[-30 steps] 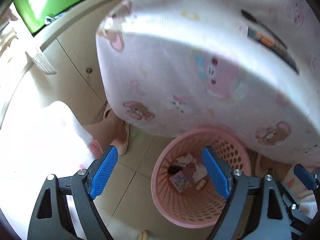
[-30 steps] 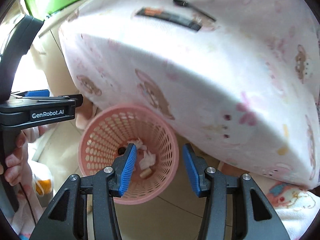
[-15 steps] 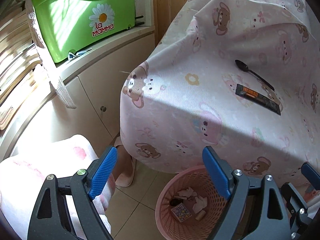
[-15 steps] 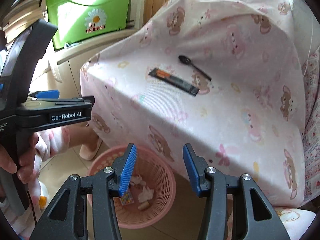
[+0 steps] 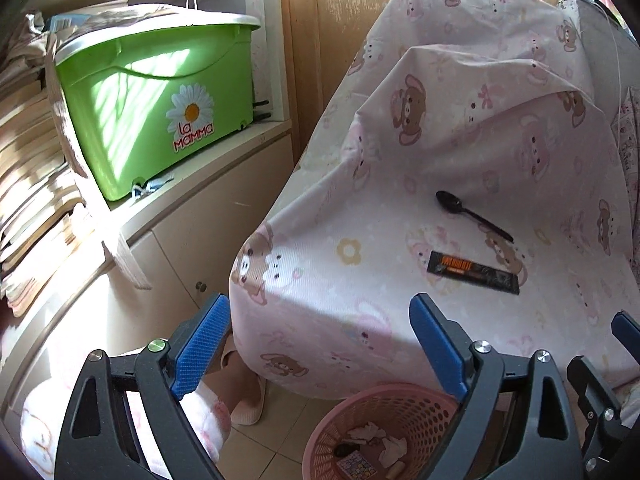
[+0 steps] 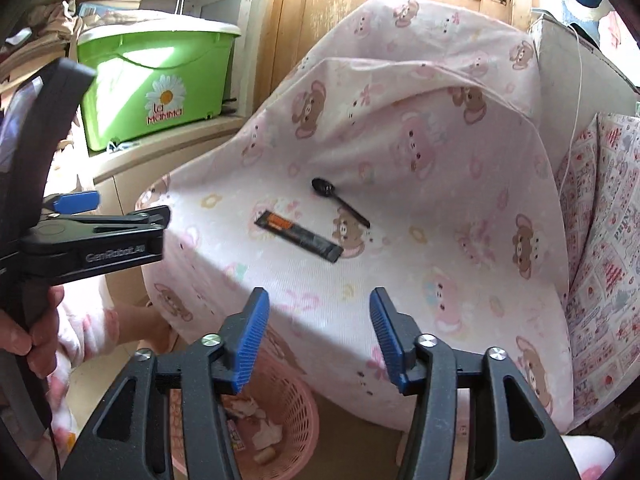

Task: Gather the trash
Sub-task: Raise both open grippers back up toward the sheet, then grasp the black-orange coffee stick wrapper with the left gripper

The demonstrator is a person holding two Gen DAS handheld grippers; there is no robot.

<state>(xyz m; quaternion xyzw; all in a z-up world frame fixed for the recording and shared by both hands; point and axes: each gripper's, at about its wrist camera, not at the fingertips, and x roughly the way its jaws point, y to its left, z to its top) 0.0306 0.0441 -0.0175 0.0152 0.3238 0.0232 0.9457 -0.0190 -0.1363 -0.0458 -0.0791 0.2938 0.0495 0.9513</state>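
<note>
Your left gripper [image 5: 320, 348] has its jaws spread wide and opening further, with nothing between the blue pads [image 5: 200, 344]. Your right gripper [image 6: 318, 340] has its jaws about half apart and also opening, empty as well. Both point down at a slant toward the front edge of the table [image 5: 320, 280].

The table is draped in a pink cloth [image 6: 440, 160] printed with bears and flowers. Two pieces of trash lie on its top:
- a black spoon [image 5: 472, 216], bowl toward the far left, handle running toward the near right;
- a dark wrapper [image 5: 472, 272] with orange lettering, flat, just in front of the spoon and close to it but not touching.

In the right wrist view the same pair sits above the gap between your jaws: spoon [image 6: 340, 202], wrapper [image 6: 300, 236].

On the floor beside the table's near corner stands a pink mesh basket [image 5: 360, 412]. Inside it are crumpled white paper [image 5: 368, 432], a small colourful printed card [image 5: 356, 468] and a few small bits I cannot identify. The right wrist view shows the basket [image 6: 296, 412] low, behind the left finger of your right gripper.

Your left hand [image 6: 28, 328] wraps the handle of the left gripper at the left edge of the right wrist view. A green bin [image 5: 160, 108] with a daisy label sits on a shelf [image 5: 200, 176] to the left. A slippered foot [image 5: 244, 396] shows under the table's corner.
</note>
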